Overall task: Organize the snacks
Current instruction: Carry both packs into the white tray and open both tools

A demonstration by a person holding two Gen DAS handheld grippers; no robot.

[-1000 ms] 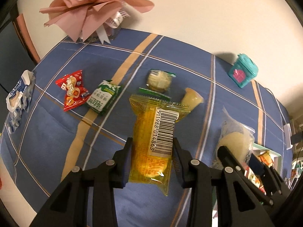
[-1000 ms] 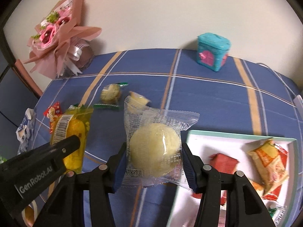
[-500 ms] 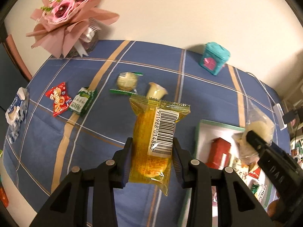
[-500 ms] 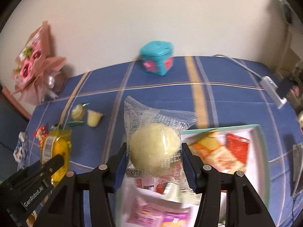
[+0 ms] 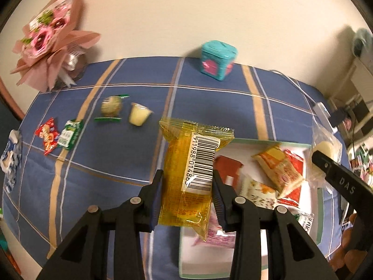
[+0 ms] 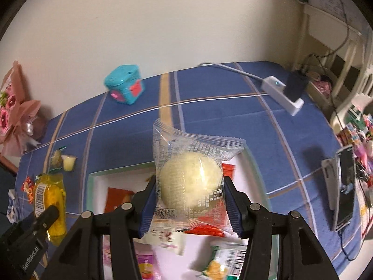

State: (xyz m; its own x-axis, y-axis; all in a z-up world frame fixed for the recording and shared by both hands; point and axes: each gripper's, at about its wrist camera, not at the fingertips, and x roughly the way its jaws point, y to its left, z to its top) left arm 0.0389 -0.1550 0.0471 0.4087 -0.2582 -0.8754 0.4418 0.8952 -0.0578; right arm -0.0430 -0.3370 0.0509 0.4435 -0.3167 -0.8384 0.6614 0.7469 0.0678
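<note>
My left gripper (image 5: 186,200) is shut on a yellow snack packet (image 5: 188,175) with a barcode, held above the left edge of the white tray (image 5: 244,144). My right gripper (image 6: 190,204) is shut on a clear-wrapped pale round cake (image 6: 190,183), hanging over the tray (image 6: 98,186), which holds several red, orange and pink packets. In the left wrist view the cake (image 5: 325,149) and the right gripper's finger show at the right. Loose on the blue cloth lie a red packet (image 5: 47,135), a green packet (image 5: 68,135), a round wrapped sweet (image 5: 112,107) and a jelly cup (image 5: 138,116).
A teal box (image 5: 218,59) stands by the wall, a pink bouquet (image 5: 49,42) at the far left corner. A blue-white packet (image 5: 10,154) lies at the left edge. A white charger with cable (image 6: 282,91) and a phone on a stand (image 6: 343,186) sit to the right.
Both grippers have swung right with their packets, from over the bare cloth to over the tray. The loose snacks have slid left in both views.
</note>
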